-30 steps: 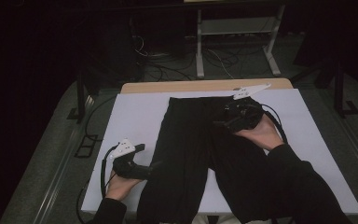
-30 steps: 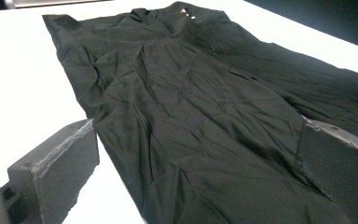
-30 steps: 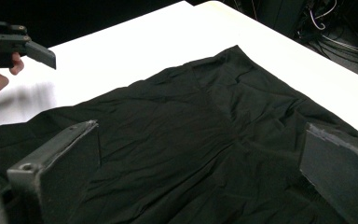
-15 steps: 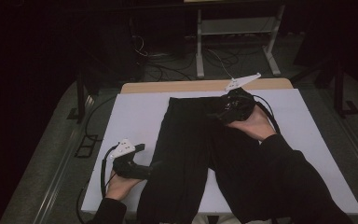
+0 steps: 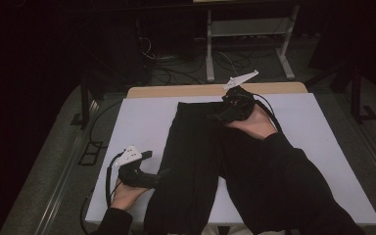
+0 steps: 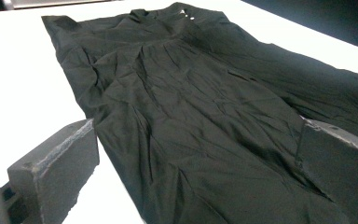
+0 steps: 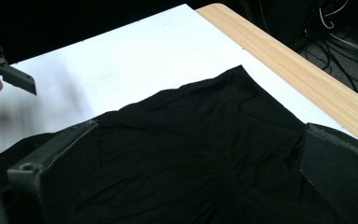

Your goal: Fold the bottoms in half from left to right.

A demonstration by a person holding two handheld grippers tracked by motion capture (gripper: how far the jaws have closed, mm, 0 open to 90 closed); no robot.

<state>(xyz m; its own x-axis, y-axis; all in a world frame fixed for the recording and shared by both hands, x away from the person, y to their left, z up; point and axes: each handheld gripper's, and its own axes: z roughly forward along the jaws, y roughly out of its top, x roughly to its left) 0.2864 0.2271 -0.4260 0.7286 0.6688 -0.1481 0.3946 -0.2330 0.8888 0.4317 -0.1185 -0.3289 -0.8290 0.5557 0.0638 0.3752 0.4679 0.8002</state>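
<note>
Jaws of both grippers stand wide apart, nothing between the pads. Left gripper (image 5: pixel 149 172) sits at the near left hem of the black garment (image 5: pixel 200 166), one jaw over white table (image 5: pixel 137 122). Right gripper (image 5: pixel 227 110) hovers above the garment's far end, near the table's far wooden edge (image 7: pixel 289 60).

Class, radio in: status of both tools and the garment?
Left tool open at black garment's near edge. Right tool open over its far end. Nothing in the way.
</note>
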